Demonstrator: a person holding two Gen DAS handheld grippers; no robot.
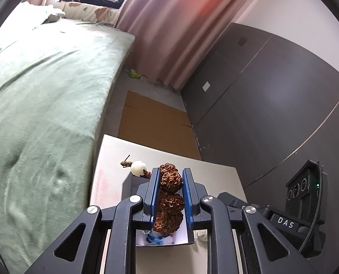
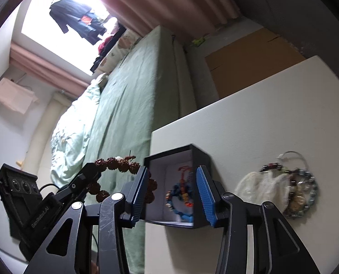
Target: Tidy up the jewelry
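My left gripper (image 1: 170, 178) is shut on a bracelet of big knobbly brown seed beads (image 1: 171, 194) with a white bead (image 1: 138, 167) at its far end. It holds the bracelet above a small black box with a white lining (image 1: 169, 242). In the right wrist view the same bracelet (image 2: 123, 164) hangs from the left gripper (image 2: 87, 171) just left of the box (image 2: 199, 155). My right gripper (image 2: 170, 182) has its blue pads against the box's two outer sides. A blue and orange bead bracelet (image 2: 181, 196) lies inside the box.
The box stands on a white table (image 2: 260, 114). A pile of bead bracelets (image 2: 299, 189) and a white pouch (image 2: 260, 187) lie on the table to the right. A green bed (image 1: 44, 91) runs along the left. A cardboard sheet (image 1: 153, 118) lies on the floor by a dark wardrobe (image 1: 272, 91).
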